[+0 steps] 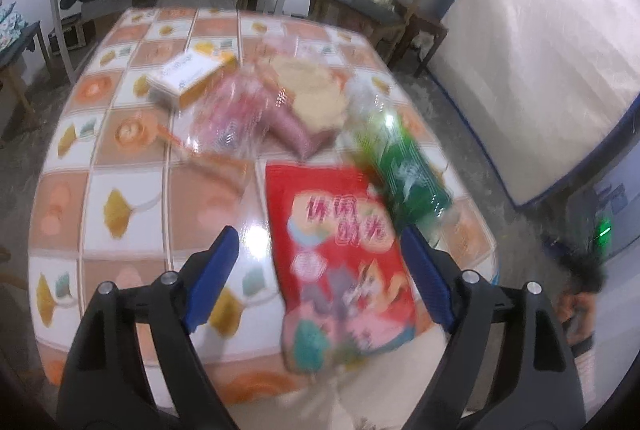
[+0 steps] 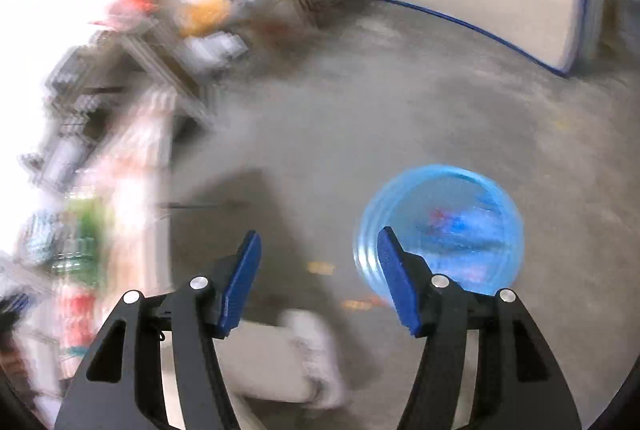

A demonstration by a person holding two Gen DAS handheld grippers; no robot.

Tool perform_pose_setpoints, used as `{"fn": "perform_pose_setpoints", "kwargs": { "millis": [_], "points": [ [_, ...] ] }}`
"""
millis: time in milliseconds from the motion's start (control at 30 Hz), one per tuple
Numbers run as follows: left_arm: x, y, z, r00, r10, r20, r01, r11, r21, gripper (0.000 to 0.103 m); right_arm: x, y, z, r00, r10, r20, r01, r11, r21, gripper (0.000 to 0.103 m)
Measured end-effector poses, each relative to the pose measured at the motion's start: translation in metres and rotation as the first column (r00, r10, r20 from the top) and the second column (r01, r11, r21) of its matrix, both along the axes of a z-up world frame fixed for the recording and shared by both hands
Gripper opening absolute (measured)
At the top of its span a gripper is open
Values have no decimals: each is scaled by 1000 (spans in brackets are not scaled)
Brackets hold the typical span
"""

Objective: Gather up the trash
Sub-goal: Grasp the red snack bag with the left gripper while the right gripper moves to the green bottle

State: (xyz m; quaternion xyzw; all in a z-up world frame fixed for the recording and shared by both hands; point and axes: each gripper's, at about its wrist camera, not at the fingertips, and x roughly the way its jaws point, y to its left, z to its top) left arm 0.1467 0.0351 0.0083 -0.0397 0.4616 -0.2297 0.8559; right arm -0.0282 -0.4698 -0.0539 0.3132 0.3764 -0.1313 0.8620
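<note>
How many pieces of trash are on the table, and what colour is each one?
Red: 1, the snack bag
Green: 1, the plastic bottle
Pink: 1, a crinkly clear wrapper
White and yellow: 1, the small box
Beige and purple: 1, a blurred packet
Total: 5

On table: one red snack bag, one green bottle, one box; on floor: one blue bin

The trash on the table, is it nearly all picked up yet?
Not yet. The blue bin on the floor seems to hold something already, though it's blurry. Both grippers, left and right, are open and empty. The red bag, green bottle and box remain on the table.
</note>
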Motion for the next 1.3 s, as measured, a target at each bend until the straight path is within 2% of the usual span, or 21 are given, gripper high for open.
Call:
{"fn": "perform_pose_setpoints", "kwargs": {
  "millis": [33, 100, 167, 200, 233, 300, 400, 500, 633, 767, 867, 1033, 1067, 1167, 1300],
  "points": [
    [-2, 2, -9, 1000, -3, -13, 3, 1000, 6, 79, 5, 19, 12, 996, 61, 60, -63, 997, 36, 59],
    [-4, 5, -26, 999, -5, -36, 6, 1000, 17, 79, 23, 66, 30, 965, 206, 161, -226, 967, 121, 59],
    [-4, 6, -36, 999, -10, -44, 11, 1000, 15, 77, 39, 102, 34, 934, 303, 189, -333, 930, 154, 59],
    [-3, 6, -42, 999, -18, -35, 19, 1000, 23, 72, 51, 128, 35, 913, 360, 193, -392, 905, 168, 59],
    [-2, 4, -46, 999, -20, -30, 21, 999, 37, 63, 61, 150, 33, 895, 404, 188, -436, 881, 183, 59],
    [2, 2, -55, 999, -34, -40, 35, 998, 48, 58, 77, 182, 28, 876, 454, 163, -480, 854, 198, 59],
    [12, 5, -67, 995, -47, -90, 45, 999, -24, 56, 95, 222, 17, 870, 481, 111, -493, 842, 220, 51],
    [26, 7, -84, 981, -59, -185, 41, 994, -99, 43, 112, 250, 3, 874, 483, 45, -479, 844, 241, 42],
    [29, 10, -90, 976, -78, -204, 47, 987, -154, 32, 127, 269, -17, 882, 470, -15, -448, 850, 277, 31],
    [27, 17, -97, 971, -73, -227, 28, 980, -196, 20, 138, 286, -30, 870, 490, -52, -457, 841, 291, 23],
    [22, 27, -97, 969, -60, -238, 8, 977, -212, 19, 140, 298, -34, 856, 513, -63, -477, 832, 283, 15],
    [13, 50, -98, 955, -79, -286, -13, 952, -305, 21, 141, 316, -30, 820, 569, -67, -531, 799, 281, 8],
    [12, 52, -100, 950, -80, -302, -18, 950, -310, 29, 142, 321, -31, 810, 582, -73, -545, 793, 274, 7],
    [13, 54, -103, 944, -85, -320, -25, 946, -325, 33, 144, 328, -33, 792, 605, -79, -567, 778, 269, 6],
    [15, 42, -100, 948, -85, -306, -10, 954, -298, 33, 147, 330, -33, 786, 613, -80, -576, 773, 266, 5]
  ]
}}
